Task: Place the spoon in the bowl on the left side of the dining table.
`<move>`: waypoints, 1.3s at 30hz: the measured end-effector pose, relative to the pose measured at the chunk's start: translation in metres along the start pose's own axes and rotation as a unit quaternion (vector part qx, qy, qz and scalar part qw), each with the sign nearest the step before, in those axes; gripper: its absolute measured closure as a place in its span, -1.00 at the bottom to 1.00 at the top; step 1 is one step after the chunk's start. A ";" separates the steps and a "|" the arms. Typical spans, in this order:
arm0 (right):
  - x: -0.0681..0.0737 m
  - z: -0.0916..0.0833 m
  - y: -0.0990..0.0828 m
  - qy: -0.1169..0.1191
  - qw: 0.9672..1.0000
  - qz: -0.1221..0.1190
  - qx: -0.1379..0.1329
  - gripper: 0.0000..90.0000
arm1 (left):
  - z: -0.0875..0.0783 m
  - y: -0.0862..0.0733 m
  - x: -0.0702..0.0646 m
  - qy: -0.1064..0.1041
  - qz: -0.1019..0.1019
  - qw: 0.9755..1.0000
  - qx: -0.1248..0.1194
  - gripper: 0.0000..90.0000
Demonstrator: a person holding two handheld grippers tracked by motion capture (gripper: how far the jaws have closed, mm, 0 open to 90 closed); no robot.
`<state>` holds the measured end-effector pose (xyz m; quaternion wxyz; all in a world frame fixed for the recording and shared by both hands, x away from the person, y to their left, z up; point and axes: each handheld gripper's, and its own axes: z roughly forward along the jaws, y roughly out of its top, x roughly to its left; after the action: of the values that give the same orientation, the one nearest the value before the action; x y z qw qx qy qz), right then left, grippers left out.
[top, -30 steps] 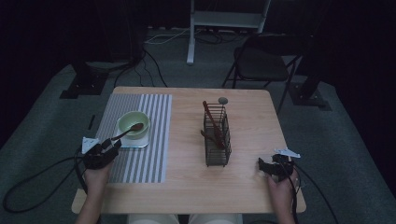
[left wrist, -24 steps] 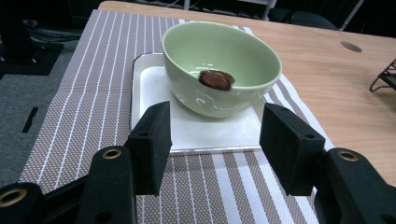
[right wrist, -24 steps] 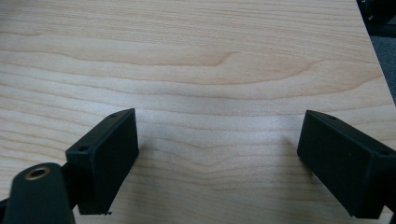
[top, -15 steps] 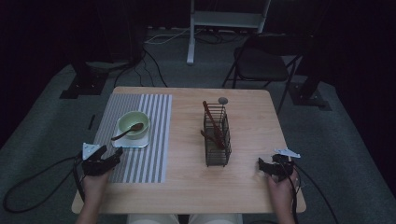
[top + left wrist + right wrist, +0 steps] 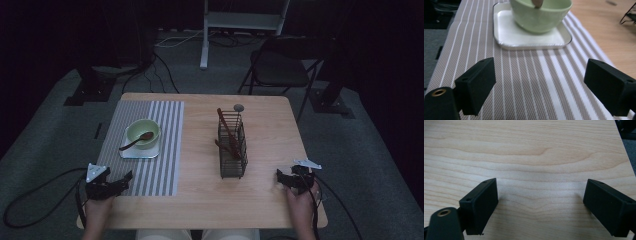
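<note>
Left gripper (image 5: 122, 179): at the near left of the bench (image 5: 260, 200), over the near end of the striped mat (image 5: 165, 150). Its jaws stand wide apart and have just been opening; nothing lies between them, only the mat's stripes below.
Left gripper, own view (image 5: 539, 85): the two black jaws frame bare mat, with the tray and bowl just beyond them.
Spoon (image 5: 135, 142): brown, resting in the green bowl (image 5: 142, 131), bowl end inside, handle leaning out over the rim toward the near left. It is apart from the left gripper.
Spoon in the left gripper view (image 5: 538, 3): a brown tip at the top edge, probably the handle, though the crop makes that hard to tell.
Bowl: sits on a small white tray (image 5: 134, 152), which lies on the striped mat.
Right gripper (image 5: 281, 179): at the near right of the bench, held in the person's hand, jaws spread with nothing between them.
Right gripper, own view (image 5: 540, 205): bare wood grain between and under the jaws.
Wire caddy (image 5: 232, 150): mid-bench, upright, holding brown utensils (image 5: 226, 131); well apart from both grippers.
</note>
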<state>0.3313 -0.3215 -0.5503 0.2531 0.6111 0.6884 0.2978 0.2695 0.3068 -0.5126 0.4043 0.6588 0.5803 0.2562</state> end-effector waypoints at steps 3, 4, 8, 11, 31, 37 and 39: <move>0.000 0.000 0.000 0.000 1.000 0.000 0.000 -0.74 | -0.003 -0.006 0.001 0.007 0.005 1.000 0.004 -0.81; 0.000 0.000 0.000 0.000 1.000 0.000 0.000 -0.74 | -0.004 -0.008 0.002 0.011 0.005 1.000 0.005 -0.81; 0.000 0.000 0.000 0.000 1.000 0.000 0.000 -0.74 | -0.005 -0.013 0.004 -0.003 0.006 1.000 0.020 -0.81; 0.000 0.000 0.000 0.000 1.000 0.000 0.000 -0.74 | -0.006 -0.015 0.006 -0.007 0.004 0.999 0.036 -1.00; 0.000 0.000 0.000 0.000 1.000 0.000 0.000 -0.74 | -0.029 -0.042 0.017 0.008 0.051 0.998 0.028 -1.00; 0.000 0.000 0.000 0.000 1.000 0.000 0.000 -0.74 | -0.035 -0.050 0.021 0.011 0.054 0.998 0.022 -1.00; 0.000 0.000 0.000 0.000 1.000 0.000 0.000 -0.74 | -0.037 -0.053 0.024 0.014 0.058 0.998 0.027 -1.00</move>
<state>0.3313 -0.3215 -0.5503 0.2532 0.6109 0.6885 0.2978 0.2144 0.3389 -0.5396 0.3630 0.6984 0.5532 0.2729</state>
